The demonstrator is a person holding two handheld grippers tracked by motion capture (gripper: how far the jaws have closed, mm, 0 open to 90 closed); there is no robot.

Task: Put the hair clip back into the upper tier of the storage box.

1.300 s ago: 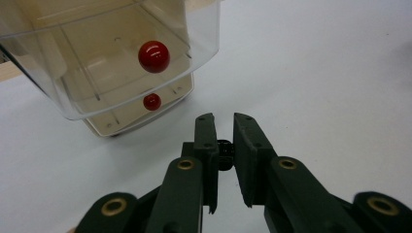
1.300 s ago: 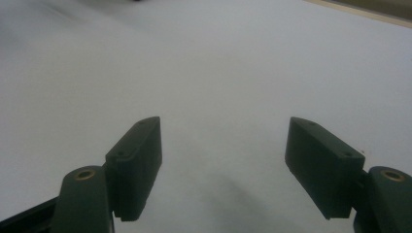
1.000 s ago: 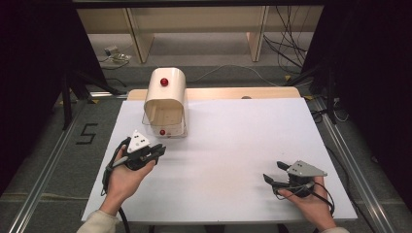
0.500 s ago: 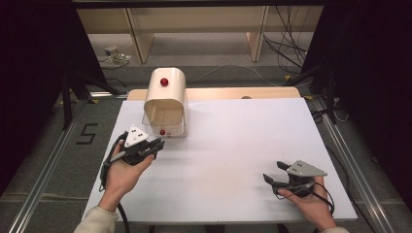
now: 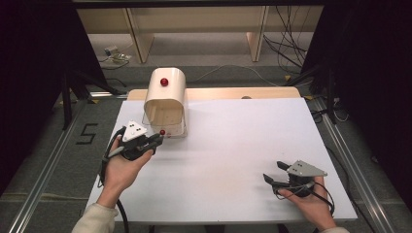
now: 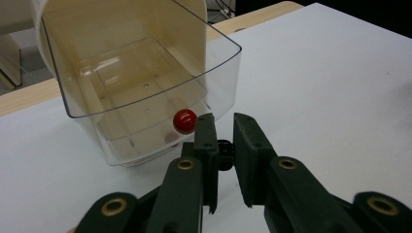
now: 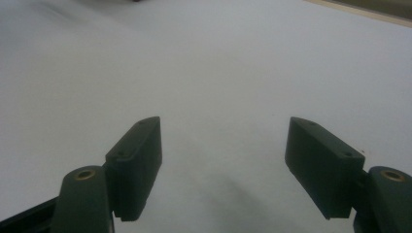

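White table (image 5: pixel 233 145), cream bread-bin-like box (image 5: pixel 167 92) at its far left.
Just ahead of the left gripper (image 6: pixel 223 127), whose jaws are nearly together with a narrow gap, sits the box's clear drawer (image 6: pixel 145 97) and its red knob (image 6: pixel 184 121); the right gripper (image 7: pixel 223 141), well apart, gapes wide over bare table.

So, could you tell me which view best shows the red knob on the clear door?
The left gripper view: the red knob sits large and sharp just past the left gripper. The high view shows it as a small red dot; the right gripper view faces bare table.
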